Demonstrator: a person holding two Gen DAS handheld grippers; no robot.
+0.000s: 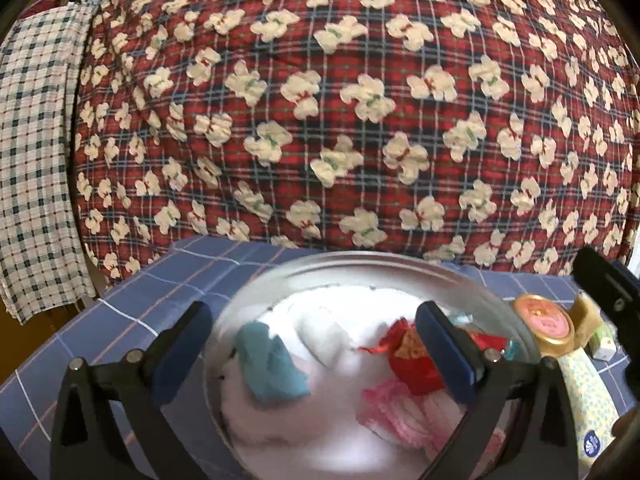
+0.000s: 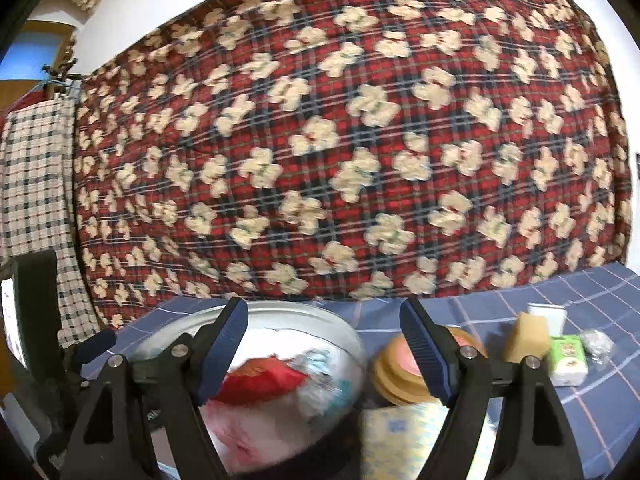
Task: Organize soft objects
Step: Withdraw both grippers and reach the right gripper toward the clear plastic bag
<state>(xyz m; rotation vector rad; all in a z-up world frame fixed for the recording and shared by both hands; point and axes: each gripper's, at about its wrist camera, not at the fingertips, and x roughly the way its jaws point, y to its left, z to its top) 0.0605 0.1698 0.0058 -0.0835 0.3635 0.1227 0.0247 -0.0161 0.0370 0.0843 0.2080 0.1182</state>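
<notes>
A round metal basin (image 1: 360,266) stands on the blue checked tablecloth and holds soft things: a white cloth (image 1: 320,332), a teal cloth (image 1: 272,364), a red pouch (image 1: 414,364) and a pink knitted piece (image 1: 396,408). My left gripper (image 1: 316,356) is open and empty, hovering over the basin. My right gripper (image 2: 324,354) is open and empty above the basin's right rim (image 2: 352,340); the red pouch (image 2: 264,380) shows between its fingers. A yellow sponge (image 2: 526,338) sits on the cloth to the right.
A gold-rimmed round tin (image 1: 546,322) lies on a yellow patterned cloth (image 1: 588,396) beside the basin. A green tissue pack (image 2: 566,360), a white box (image 2: 546,314) and crumpled plastic (image 2: 596,340) lie at the right. A red plaid quilt (image 1: 340,100) hangs behind.
</notes>
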